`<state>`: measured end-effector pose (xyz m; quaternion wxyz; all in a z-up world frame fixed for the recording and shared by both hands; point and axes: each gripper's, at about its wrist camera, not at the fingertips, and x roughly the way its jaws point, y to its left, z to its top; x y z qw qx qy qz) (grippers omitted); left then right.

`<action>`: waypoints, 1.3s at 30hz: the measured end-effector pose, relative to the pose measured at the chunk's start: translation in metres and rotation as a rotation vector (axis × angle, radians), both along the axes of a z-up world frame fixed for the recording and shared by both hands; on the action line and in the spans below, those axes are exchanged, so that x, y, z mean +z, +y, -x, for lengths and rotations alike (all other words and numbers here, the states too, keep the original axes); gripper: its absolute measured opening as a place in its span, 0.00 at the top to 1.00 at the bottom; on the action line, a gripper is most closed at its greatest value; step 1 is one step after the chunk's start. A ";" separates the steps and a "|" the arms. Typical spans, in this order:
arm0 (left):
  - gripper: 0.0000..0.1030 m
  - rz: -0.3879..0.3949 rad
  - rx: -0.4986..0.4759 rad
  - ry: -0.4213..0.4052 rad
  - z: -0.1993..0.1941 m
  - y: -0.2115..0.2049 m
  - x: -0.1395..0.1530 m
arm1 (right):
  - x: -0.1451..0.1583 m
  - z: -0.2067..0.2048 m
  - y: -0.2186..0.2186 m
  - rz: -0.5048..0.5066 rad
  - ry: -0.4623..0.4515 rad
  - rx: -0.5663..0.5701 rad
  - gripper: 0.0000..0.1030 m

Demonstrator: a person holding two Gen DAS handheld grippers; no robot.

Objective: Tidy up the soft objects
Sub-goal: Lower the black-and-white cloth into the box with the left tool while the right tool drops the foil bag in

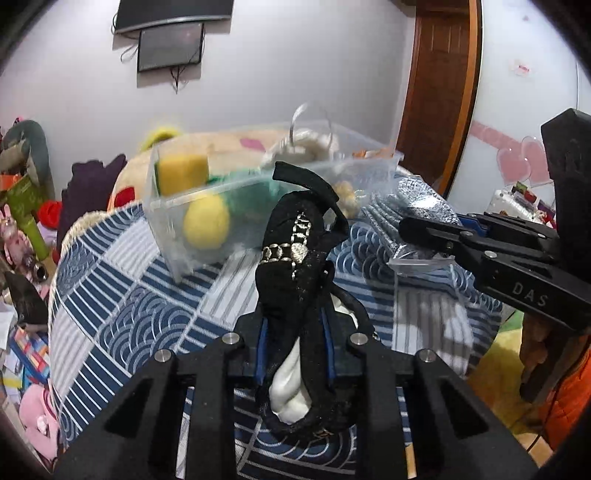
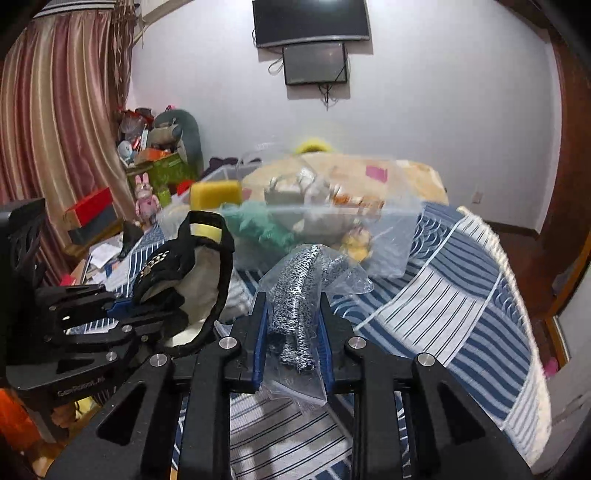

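My left gripper (image 1: 295, 325) is shut on a black fabric piece with silver trim and a white lining (image 1: 299, 258), held above the bed; it also shows in the right wrist view (image 2: 177, 280). My right gripper (image 2: 291, 314) is shut on a clear plastic bag holding grey speckled knit fabric (image 2: 295, 291); the bag also shows in the left wrist view (image 1: 410, 210). A clear plastic bin (image 1: 236, 192) stands on the bed ahead, holding a yellow sponge (image 1: 183, 171), a yellow ball (image 1: 206, 221), green fabric and small plush toys. The bin shows blurred in the right wrist view (image 2: 391, 236).
The bed has a blue and white patterned quilt (image 1: 122, 295) and a large beige plush (image 2: 402, 173) behind the bin. Toys and boxes clutter the floor on the left (image 2: 155, 173). A curtain (image 2: 55, 122), wall screens (image 2: 310, 22) and a wooden door (image 1: 439, 85) surround the bed.
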<state>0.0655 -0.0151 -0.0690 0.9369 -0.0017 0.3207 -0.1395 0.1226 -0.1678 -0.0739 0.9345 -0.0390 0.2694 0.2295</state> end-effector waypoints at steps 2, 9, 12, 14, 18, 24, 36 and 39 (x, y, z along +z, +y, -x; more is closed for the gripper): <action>0.78 0.014 0.008 -0.022 -0.002 0.002 0.011 | 0.009 0.000 -0.004 -0.006 -0.026 -0.013 0.79; 0.78 0.035 0.068 -0.122 -0.021 0.013 0.051 | 0.039 -0.009 -0.008 -0.029 -0.102 -0.055 0.79; 0.78 0.049 0.098 -0.160 -0.032 0.021 0.067 | 0.049 -0.018 -0.008 -0.034 -0.130 -0.074 0.79; 0.78 0.057 0.117 -0.188 -0.040 0.025 0.076 | 0.053 -0.026 -0.007 -0.039 -0.140 -0.086 0.79; 0.77 0.042 0.155 -0.223 -0.058 0.028 0.083 | 0.058 -0.045 -0.004 -0.023 -0.153 -0.121 0.79; 0.77 0.036 0.172 -0.186 -0.088 0.028 0.072 | 0.052 -0.069 0.006 0.002 -0.128 -0.136 0.79; 0.64 -0.033 0.167 -0.079 -0.122 0.018 0.039 | 0.026 -0.101 0.019 0.056 -0.027 -0.126 0.76; 0.50 -0.033 0.174 -0.074 -0.123 0.021 0.038 | 0.022 -0.103 0.021 0.092 -0.021 -0.136 0.72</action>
